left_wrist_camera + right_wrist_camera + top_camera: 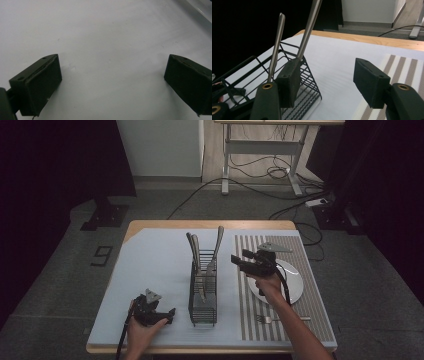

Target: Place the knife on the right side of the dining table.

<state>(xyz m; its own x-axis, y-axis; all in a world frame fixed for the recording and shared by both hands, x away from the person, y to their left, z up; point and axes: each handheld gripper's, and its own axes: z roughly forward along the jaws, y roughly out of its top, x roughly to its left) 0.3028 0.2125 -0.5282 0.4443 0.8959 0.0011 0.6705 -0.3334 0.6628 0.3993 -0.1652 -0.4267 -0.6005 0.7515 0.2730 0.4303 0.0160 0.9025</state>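
A black wire cutlery basket [202, 306] stands in the middle of the white mat, with several metal utensils [218, 241] upright in it. My right gripper [236, 260] hovers just right of the basket, above the edge of a white plate [295, 285], and points left. In the right gripper view its jaws [328, 77] are open with nothing between them; the tall utensil handle [308, 27] rises just behind the left fingertip, and the basket [309, 85] sits low at the left. My left gripper [169, 315] rests at the front left, open over the bare mat [112, 82].
A striped placemat [310, 320] covers the right side of the table, with the plate on it and a fork [272, 319] near its front edge. The wooden table edge [210, 224] runs along the back. Cables and a desk frame lie on the floor beyond.
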